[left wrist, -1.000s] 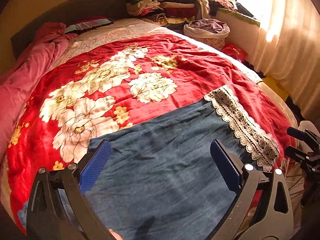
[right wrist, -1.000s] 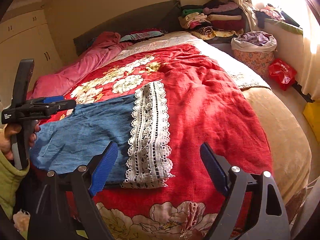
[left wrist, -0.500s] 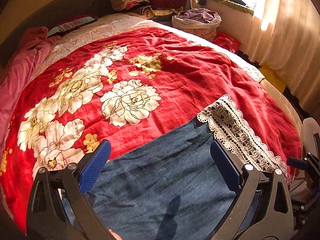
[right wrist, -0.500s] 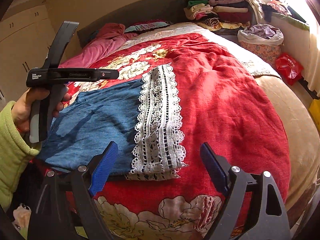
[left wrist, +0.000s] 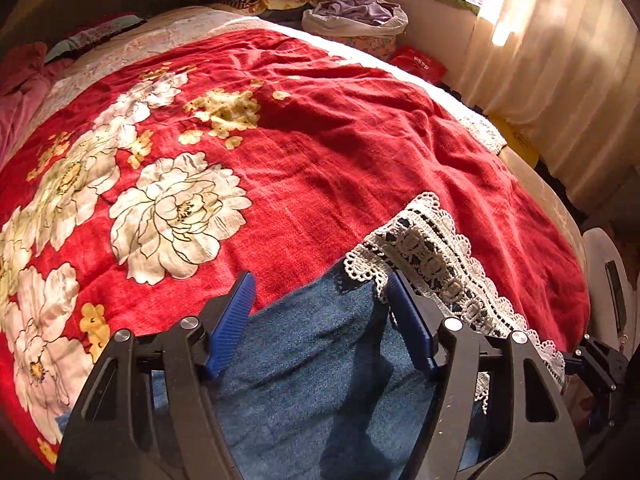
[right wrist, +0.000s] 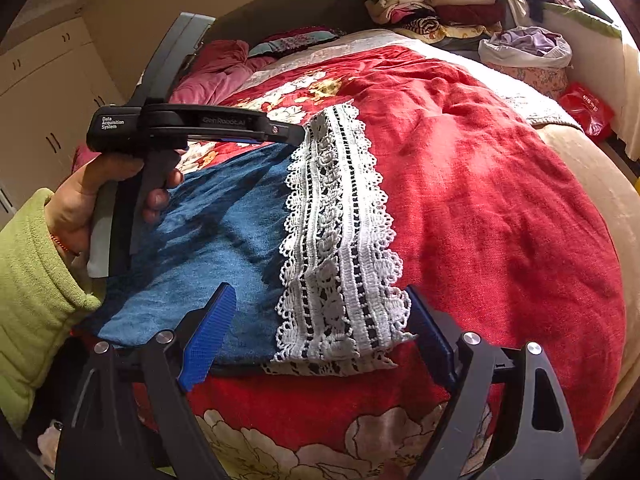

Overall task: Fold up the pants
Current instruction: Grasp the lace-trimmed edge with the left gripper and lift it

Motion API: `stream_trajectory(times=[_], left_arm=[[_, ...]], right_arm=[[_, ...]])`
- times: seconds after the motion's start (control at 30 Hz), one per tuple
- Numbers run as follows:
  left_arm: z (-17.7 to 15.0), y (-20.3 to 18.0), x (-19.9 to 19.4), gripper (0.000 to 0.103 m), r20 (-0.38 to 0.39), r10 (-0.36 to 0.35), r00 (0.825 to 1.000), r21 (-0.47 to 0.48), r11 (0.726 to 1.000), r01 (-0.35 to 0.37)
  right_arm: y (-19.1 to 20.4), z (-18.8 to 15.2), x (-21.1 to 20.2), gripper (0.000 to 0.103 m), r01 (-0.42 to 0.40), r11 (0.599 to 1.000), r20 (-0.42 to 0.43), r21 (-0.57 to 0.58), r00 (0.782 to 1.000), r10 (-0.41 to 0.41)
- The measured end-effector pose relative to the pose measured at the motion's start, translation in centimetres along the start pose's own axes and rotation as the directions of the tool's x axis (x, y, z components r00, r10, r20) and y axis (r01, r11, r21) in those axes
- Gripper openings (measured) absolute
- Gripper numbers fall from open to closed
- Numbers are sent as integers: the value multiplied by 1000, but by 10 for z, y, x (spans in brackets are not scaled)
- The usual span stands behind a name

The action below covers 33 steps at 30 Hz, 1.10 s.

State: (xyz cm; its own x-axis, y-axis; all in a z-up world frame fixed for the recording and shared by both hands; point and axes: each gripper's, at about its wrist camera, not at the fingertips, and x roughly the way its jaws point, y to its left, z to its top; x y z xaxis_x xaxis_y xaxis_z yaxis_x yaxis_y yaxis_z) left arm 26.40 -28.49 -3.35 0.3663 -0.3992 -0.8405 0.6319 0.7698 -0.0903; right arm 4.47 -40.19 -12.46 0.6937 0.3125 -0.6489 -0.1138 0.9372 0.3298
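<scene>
Right wrist view, far left: a lime-green fleecy sleeve (right wrist: pixel 36 280) and the person's left hand (right wrist: pixel 92 196) gripping the grey handle of the left gripper (right wrist: pixel 298 136). White print on its black body reads "Data Acquisition System"; a darker embossed word along the arm looks like "GenRobot.AI", though it is too faint to be sure.

The folded blue denim pants (right wrist: pixel 216 236) lie flat on the near part of the red floral plush blanket (right wrist: pixel 480 200), with their white crochet lace hem band (right wrist: pixel 340 240) on the right side. The left gripper's tip sits over the far corner of the pants, where denim meets lace. In the left wrist view its blue ribbed pads (left wrist: pixel 232 324) are closing with denim between them; whether they press on the cloth yet cannot be told.

The right gripper (right wrist: pixel 316 332) hangs at the near edge of the pants, jaws spread wide, straddling the lace band's end and gripping nothing.

Further right: a stack of folded clothes (right wrist: pixel 436 4) at the headboard, a cloth-lined laundry basket (right wrist: pixel 528 60), and a red plastic bag (right wrist: pixel 586 110) with white writing too small to read.
</scene>
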Motion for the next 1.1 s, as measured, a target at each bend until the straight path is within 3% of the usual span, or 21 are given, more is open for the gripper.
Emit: stream_trajectory(times=[0.33, 0.47, 0.6, 0.7, 0.77, 0.83, 0.9, 0.97, 1.1], left_arm=[[-6, 2, 17, 62, -8, -83, 997, 17, 996, 83], [-8, -6, 11, 43, 7, -106, 994, 29, 994, 106], [-6, -7, 16, 45, -4, -105, 994, 52, 993, 105], [-7, -5, 19, 45, -5, -114, 993, 36, 993, 114], [-8, -8, 16, 36, 1, -116, 993, 38, 992, 116], [-9, -10, 13, 22, 7, -147, 989, 18, 989, 147], [-11, -12, 12, 18, 4, -141, 990, 11, 990, 141], [-11, -11, 11, 16, 4, -141, 990, -3, 990, 141], [-14, -9, 9, 12, 23, -142, 990, -15, 990, 143]], right_arm=[[8, 0, 13, 83, 39, 998, 1, -52, 999, -39], [19, 0, 14, 82, 51, 994, 12, -99, 999, -50], [6, 2, 17, 67, 37, 998, 9, -53, 999, -36], [-1, 4, 17, 65, 1, 1000, 14, -10, 1000, -1], [0, 4, 17, 65, -5, 1000, 21, -11, 1000, 5], [4, 4, 16, 60, -35, 999, 27, -19, 999, 35], [8, 4, 14, 53, -69, 997, 30, -38, 997, 71], [7, 4, 19, 50, -65, 997, 15, -34, 998, 66], [0, 4, 24, 34, -72, 997, 10, -10, 997, 72]])
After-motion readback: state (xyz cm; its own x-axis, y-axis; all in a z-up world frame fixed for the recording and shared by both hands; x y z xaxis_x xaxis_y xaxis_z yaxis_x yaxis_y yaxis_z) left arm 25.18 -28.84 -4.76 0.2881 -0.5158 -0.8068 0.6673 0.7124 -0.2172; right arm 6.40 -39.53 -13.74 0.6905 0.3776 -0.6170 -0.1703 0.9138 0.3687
